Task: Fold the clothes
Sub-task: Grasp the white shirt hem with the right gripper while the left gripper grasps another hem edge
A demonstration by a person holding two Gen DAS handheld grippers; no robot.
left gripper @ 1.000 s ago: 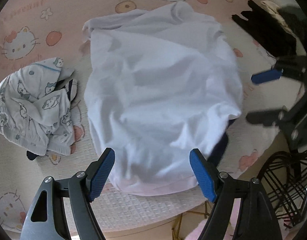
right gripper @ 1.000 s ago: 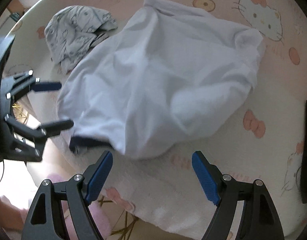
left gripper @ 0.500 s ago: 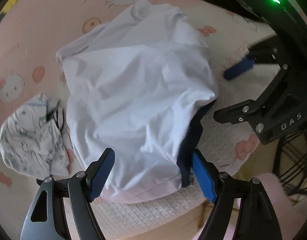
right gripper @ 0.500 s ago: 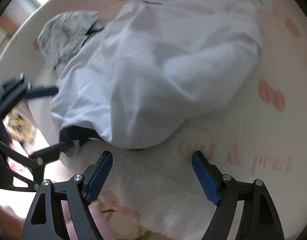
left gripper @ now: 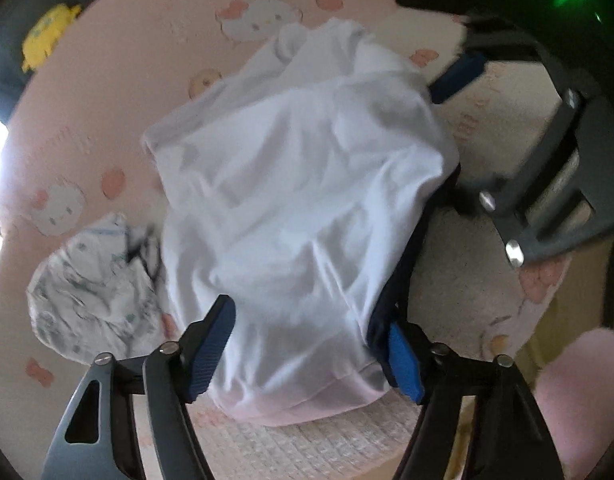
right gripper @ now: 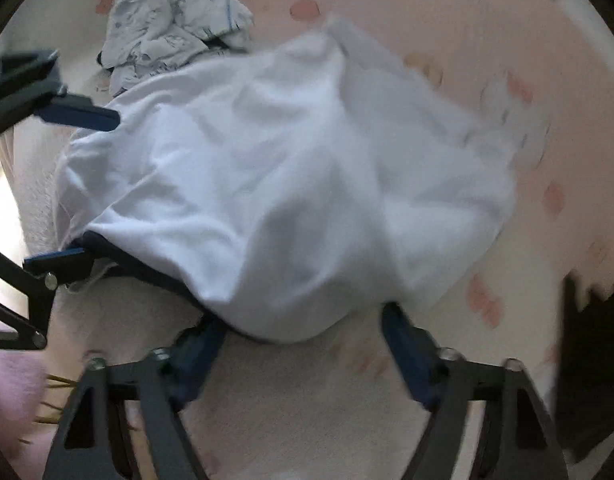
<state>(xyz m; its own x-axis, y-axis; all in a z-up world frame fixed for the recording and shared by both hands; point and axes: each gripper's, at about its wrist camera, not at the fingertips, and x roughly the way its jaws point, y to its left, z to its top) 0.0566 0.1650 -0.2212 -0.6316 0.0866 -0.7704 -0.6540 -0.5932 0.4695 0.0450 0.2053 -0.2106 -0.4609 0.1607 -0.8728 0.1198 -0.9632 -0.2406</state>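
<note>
Pink cartoon-print tabletop cover [left gripper: 139, 92] is carrying a rumpled white garment [left gripper: 299, 200].
Left gripper [left gripper: 311, 344] and right gripper [right gripper: 303, 344] are closing, fingers apart astride its near hem, seemingly to pinch both corners for folding.

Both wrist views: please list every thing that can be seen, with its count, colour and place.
white garment: 1, white with a dark navy edge, crumpled in the middle of the cover.
patterned garment: 1, pale grey-white with small prints, bunched beside the white garment.
black cloth: 1, black, at the cover's edge, apart from the white garment.
cover: 1, pink with cartoon cats, under all the clothes.
yellow toy: 1, yellow, beyond the cover's far edge.
left gripper: 1, black with blue fingers, closing around the white garment's near edge.
right gripper: 1, black with blue fingers, closing at another edge of the white garment.
</note>
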